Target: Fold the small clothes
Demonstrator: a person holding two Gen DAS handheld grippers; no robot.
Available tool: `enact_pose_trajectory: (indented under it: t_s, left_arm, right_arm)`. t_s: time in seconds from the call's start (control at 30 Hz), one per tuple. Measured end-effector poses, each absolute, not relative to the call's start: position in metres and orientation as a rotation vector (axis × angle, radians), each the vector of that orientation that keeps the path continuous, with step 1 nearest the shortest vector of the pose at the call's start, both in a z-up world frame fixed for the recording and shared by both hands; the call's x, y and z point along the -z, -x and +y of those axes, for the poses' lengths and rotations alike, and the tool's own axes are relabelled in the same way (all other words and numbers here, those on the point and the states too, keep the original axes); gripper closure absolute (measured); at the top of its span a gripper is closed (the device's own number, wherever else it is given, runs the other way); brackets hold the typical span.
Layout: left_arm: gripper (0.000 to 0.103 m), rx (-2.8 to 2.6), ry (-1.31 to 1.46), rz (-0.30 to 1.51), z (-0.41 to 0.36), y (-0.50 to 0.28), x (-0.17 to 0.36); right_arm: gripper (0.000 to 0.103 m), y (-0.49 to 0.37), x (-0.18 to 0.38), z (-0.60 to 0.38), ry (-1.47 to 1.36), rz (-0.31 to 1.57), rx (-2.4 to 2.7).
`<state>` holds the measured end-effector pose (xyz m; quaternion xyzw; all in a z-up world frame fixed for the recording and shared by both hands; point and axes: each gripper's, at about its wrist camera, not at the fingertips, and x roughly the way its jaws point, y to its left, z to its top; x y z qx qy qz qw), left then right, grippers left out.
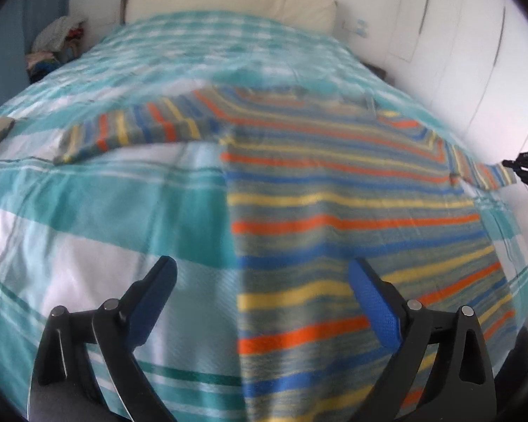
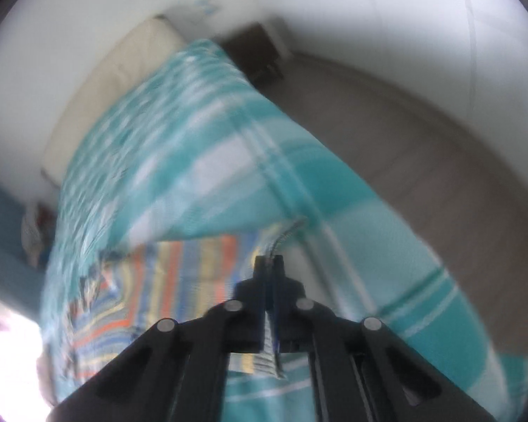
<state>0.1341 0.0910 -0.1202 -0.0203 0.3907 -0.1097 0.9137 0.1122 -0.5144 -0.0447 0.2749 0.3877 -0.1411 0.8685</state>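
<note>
A striped sweater (image 1: 334, 183) in orange, yellow, blue and grey lies flat on the bed, its left sleeve (image 1: 130, 130) spread out to the left. My left gripper (image 1: 262, 281) is open and empty, hovering over the sweater's lower left edge. My right gripper (image 2: 269, 263) is shut on the cuff of the right sleeve (image 2: 274, 351); in the left wrist view it (image 1: 526, 168) holds that sleeve (image 1: 485, 172) stretched out at the far right. The sweater body (image 2: 179, 267) shows blurred in the right wrist view.
The bed has a teal and white checked cover (image 1: 88, 211) and a cream headboard (image 1: 228, 0). A pile of clothes (image 1: 58, 45) sits at the back left. White wardrobe doors (image 1: 457, 52) stand on the right. A dark nightstand (image 2: 253, 49) and grey floor (image 2: 440, 140) lie beside the bed.
</note>
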Motion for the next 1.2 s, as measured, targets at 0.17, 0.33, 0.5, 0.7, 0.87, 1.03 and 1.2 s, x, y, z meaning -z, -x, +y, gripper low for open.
enact_pose_trajectory:
  t_s: [0.17,0.33,0.5,0.7,0.87,1.03,1.2]
  left_arm:
    - [0.005,0.041,0.049,0.823,0.144,-0.160,0.142]
    - [0.004,0.059,0.193,0.832,0.166,-0.160,0.165]
    - [0.002,0.036,0.113,0.834,0.155,-0.159,0.168]
    - [0.001,0.056,0.148,0.822,0.162,-0.159,0.169]
    - [0.001,0.057,0.147,0.822,0.162,-0.159,0.169]
    - [0.001,0.054,0.142,0.824,0.161,-0.159,0.169]
    - [0.001,0.049,0.136,0.827,0.160,-0.159,0.170]
  right_arm:
    - [0.101,-0.168,-0.034,-0.402,-0.435,0.779,0.005]
    - [0.101,-0.237,-0.047,-0.273,-0.377,0.811,-0.234]
    - [0.038,-0.273,-0.001,-0.205,-0.550,0.889,-0.429]
    - [0.039,-0.264,0.025,-0.218,-0.533,0.925,-0.386]
    - [0.039,-0.227,0.054,-0.273,-0.428,0.974,-0.249]
    - [0.039,-0.158,0.091,-0.320,-0.162,0.939,0.006]
    - [0.031,-0.080,0.121,-0.346,0.021,0.808,0.208]
